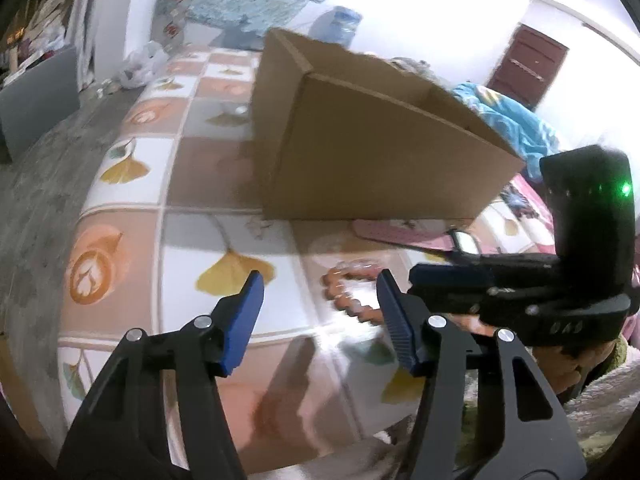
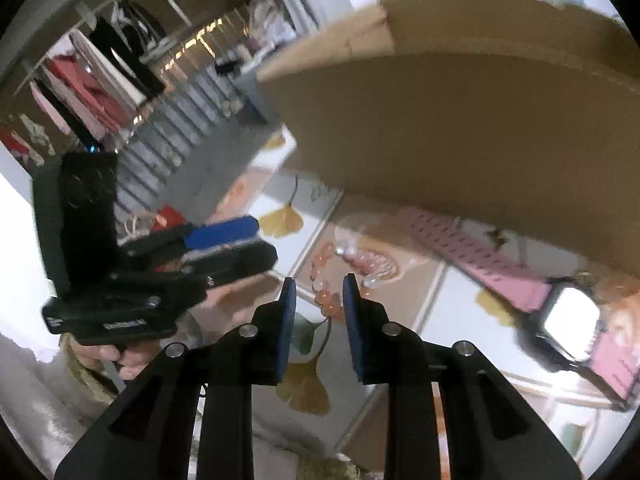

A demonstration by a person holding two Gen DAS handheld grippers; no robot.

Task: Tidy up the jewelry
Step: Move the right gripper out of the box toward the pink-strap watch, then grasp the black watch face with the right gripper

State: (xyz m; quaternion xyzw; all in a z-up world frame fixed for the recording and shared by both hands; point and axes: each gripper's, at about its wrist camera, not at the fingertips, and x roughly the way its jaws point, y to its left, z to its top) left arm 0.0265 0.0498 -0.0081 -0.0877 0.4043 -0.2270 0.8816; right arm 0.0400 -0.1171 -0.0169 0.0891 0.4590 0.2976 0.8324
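Overhead, my two claws hung over a bench [image 1: 132, 184] covered in a leaf-patterned cloth, its left edge dropping away to grey floor and open cloth lying clear under my left claw [image 1: 320, 292]. A cardboard box [image 1: 384, 148] stood at the back of the bench, top open; I could not see what lay inside it. Just in front of its lower edge lay a pink perforated strap [image 2: 476, 256] ending in a small black-framed screen, possibly a watch. An orange bead bracelet [image 1: 348, 296] rested on the cloth before the box, blurred. My left claw stood apart with nothing between its blue pads, the bracelet just ahead of its right finger. My right claw [image 2: 320, 292] stood narrowly apart; the bracelet's lower beads showed in the gap beyond its tips, untouched as far as I could tell.
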